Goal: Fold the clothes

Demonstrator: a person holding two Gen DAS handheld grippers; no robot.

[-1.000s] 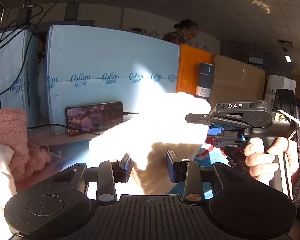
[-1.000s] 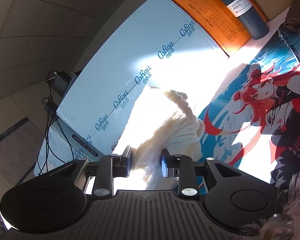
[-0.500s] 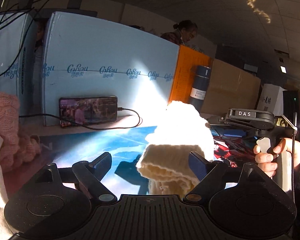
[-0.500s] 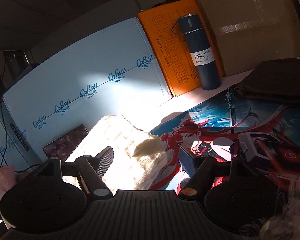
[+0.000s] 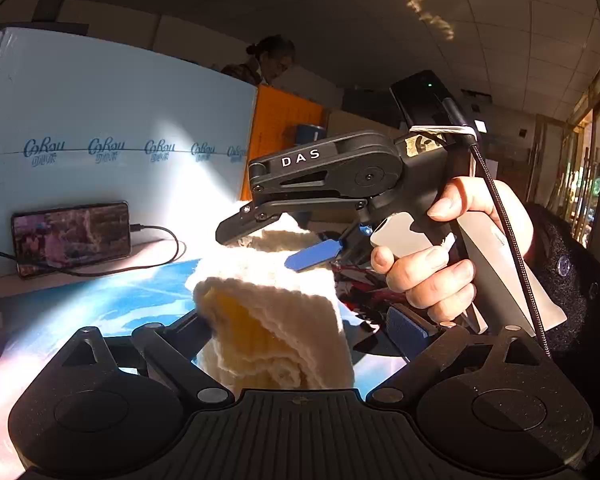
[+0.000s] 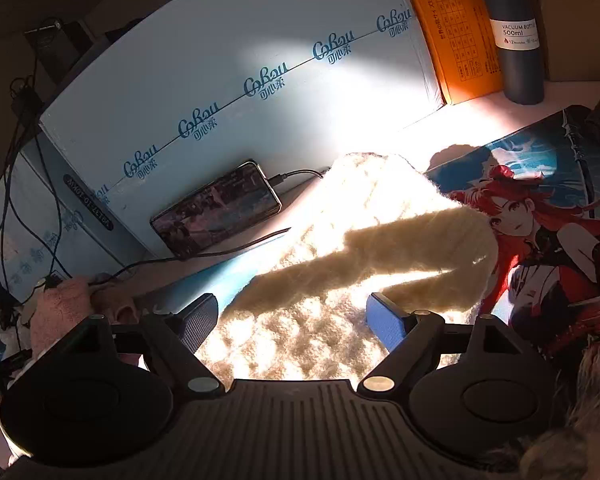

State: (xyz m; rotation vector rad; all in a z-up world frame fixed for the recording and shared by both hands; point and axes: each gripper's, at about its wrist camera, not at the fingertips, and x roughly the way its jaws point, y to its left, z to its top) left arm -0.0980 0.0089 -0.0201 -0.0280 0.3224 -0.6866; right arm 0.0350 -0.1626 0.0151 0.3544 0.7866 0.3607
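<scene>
A cream knitted garment (image 5: 276, 312) lies folded in a thick bundle on the printed desk mat (image 5: 100, 300); it also shows in the right wrist view (image 6: 364, 240), lit by strong sun. My left gripper (image 5: 304, 330) is open, its fingers wide on either side of the bundle's near end. My right gripper (image 6: 292, 320) is open just above the garment. In the left wrist view the right gripper (image 5: 280, 240) hovers over the far end of the bundle, held by a hand (image 5: 440, 264).
A phone (image 6: 216, 208) on a cable leans against a light blue box (image 6: 240, 80) at the back. An orange box (image 6: 452, 32) and a dark vacuum bottle (image 6: 516, 32) stand at back right. A pink knit (image 6: 64, 312) lies at left.
Both grippers were shut on the cream garment a second ago and have opened and let it go. The garment has settled onto the mat, and the right gripper has moved over it.
</scene>
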